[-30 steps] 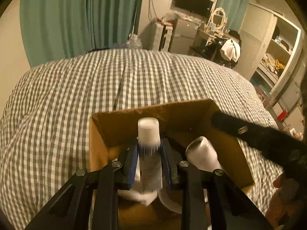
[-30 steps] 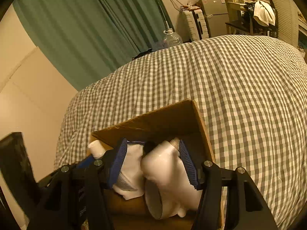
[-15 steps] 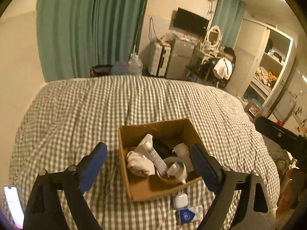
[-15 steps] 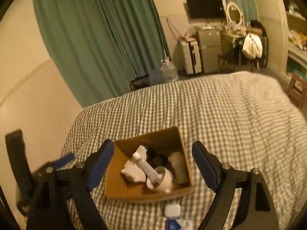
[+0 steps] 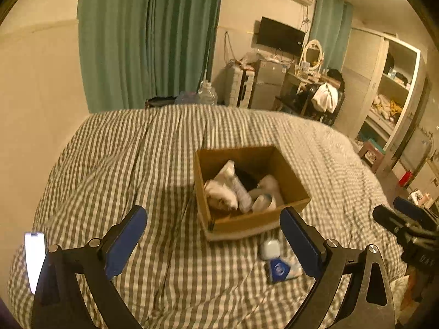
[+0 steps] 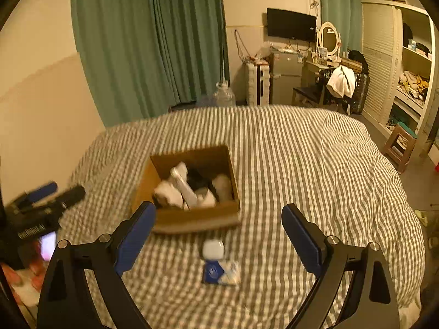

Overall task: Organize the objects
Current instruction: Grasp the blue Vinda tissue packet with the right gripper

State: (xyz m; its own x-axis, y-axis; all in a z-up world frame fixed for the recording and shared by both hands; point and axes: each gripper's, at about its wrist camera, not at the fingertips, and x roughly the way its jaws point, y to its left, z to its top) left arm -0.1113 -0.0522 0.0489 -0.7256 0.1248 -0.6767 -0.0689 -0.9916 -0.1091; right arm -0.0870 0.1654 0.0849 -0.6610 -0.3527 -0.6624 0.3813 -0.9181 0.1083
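Observation:
An open cardboard box sits on the checked bed cover. It holds a white tube, white cloth and other white items. In front of the box lie a small white case and a blue and white packet. My left gripper is open and empty, held back above the bed. My right gripper is open and empty, above the case. The left gripper also shows at the left edge of the right wrist view.
A lit phone lies at the bed's near left. Green curtains, a water jug, a fridge, a desk with a mirror and open shelves stand beyond the bed. A stool stands at the right.
Both grippers were shut on items inside the box a second ago. They have let go, opened wide and pulled back and up. The tube and white items now lie in the box.

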